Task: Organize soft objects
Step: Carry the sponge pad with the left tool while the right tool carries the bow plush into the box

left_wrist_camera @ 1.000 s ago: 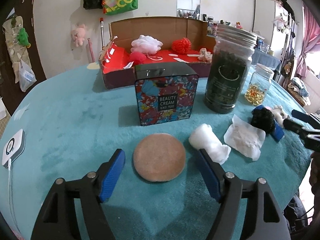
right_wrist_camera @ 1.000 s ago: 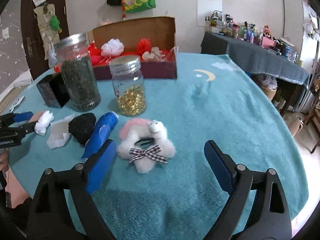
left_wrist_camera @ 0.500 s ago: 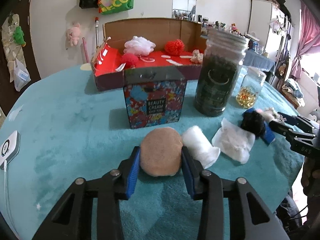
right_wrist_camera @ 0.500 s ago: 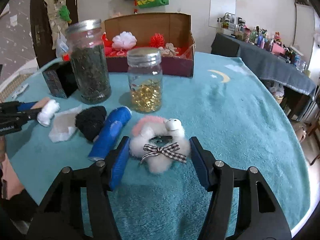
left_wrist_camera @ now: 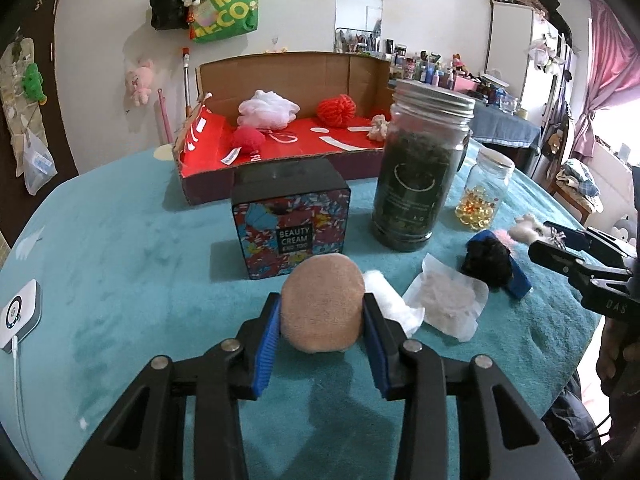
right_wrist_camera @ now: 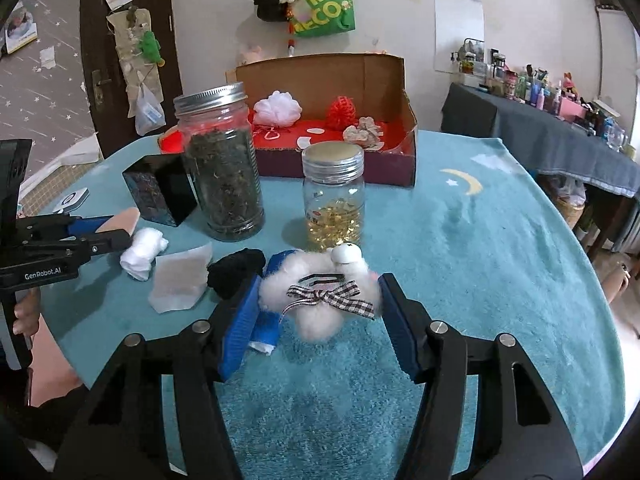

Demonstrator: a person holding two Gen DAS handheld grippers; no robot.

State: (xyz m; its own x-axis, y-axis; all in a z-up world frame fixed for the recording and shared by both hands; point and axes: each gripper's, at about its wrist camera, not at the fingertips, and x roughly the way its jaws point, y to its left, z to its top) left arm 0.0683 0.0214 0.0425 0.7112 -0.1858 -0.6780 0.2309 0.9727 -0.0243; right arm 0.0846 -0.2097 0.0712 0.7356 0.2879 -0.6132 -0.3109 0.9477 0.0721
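1. Nearest the camera, the left tool [left_wrist_camera: 323, 314] is clamped on a round tan sponge pad [left_wrist_camera: 322, 302], tilted up off the teal counter [left_wrist_camera: 120, 280]; the right tool [right_wrist_camera: 318, 308] grips a fluffy white plush toy [right_wrist_camera: 320, 300] with a checked bow, its blue pads pressing both sides
2. Just beyond, four loose soft things lie on the counter: one white cloth roll [left_wrist_camera: 390, 300], one flat white pad [left_wrist_camera: 448, 300], one black pom-pom [left_wrist_camera: 486, 260] and one blue roll [right_wrist_camera: 268, 324], the last two touching
3. Mid-counter stand three hard containers, judged not part of the sort: one patterned "Beauty Cream" box [left_wrist_camera: 292, 220], one tall jar of dark leaves [left_wrist_camera: 420, 168] and one smaller jar of golden capsules [left_wrist_camera: 482, 196]
4. Farthest back, the open cardboard box [left_wrist_camera: 280, 76] with a red floor holds four soft pieces: one white puff [left_wrist_camera: 268, 109], one red yarn ball [left_wrist_camera: 337, 109], one smaller red ball [left_wrist_camera: 248, 140] and one pale knitted bit [left_wrist_camera: 378, 126]
5. The job looks about half done: four pieces boxed, two in hand and yet to travel to the box, four waiting on the counter
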